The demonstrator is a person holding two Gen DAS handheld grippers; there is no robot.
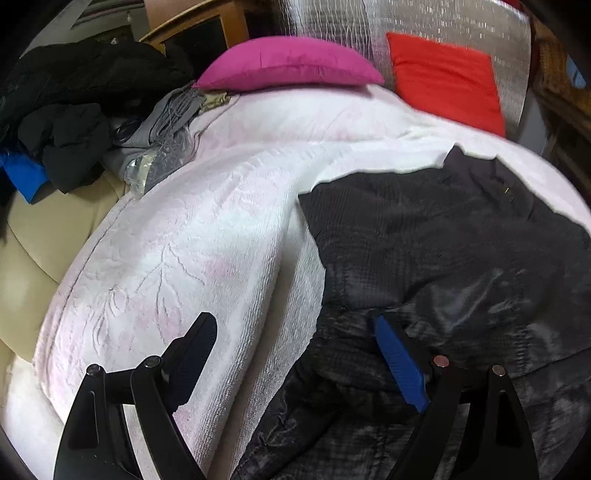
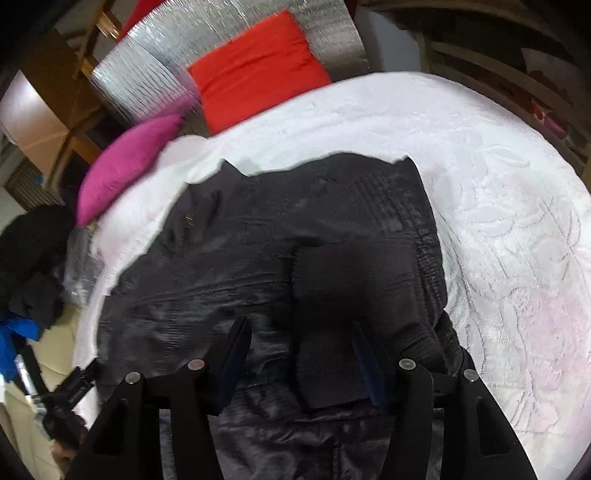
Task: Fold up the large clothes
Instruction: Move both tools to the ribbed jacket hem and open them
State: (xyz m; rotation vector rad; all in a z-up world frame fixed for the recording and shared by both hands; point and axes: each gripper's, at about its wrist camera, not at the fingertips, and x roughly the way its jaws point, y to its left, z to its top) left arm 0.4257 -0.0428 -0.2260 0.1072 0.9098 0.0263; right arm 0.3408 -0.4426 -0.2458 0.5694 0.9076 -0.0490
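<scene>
While the dark jacket [image 2: 280,236] lies spread on the white bedspread [image 1: 207,229] below the red cushion [image 2: 255,70], both tools hang spread and empty: left gripper [image 1: 295,354] at its near edge, right gripper [image 2: 299,354] over its middle, likely ready to fold

This is a home, most likely a bedroom or living room. A white embossed bedspread [image 1: 192,236] covers a bed or wide sofa, with a magenta cushion [image 1: 288,62] and a red cushion [image 1: 447,81] propped at its far end against a silvery quilted panel [image 2: 155,66]. A heap of dark clothes [image 1: 74,110] lies beside it, and wooden furniture [image 1: 192,26] stands behind, though blur makes its kind hard to tell.
</scene>
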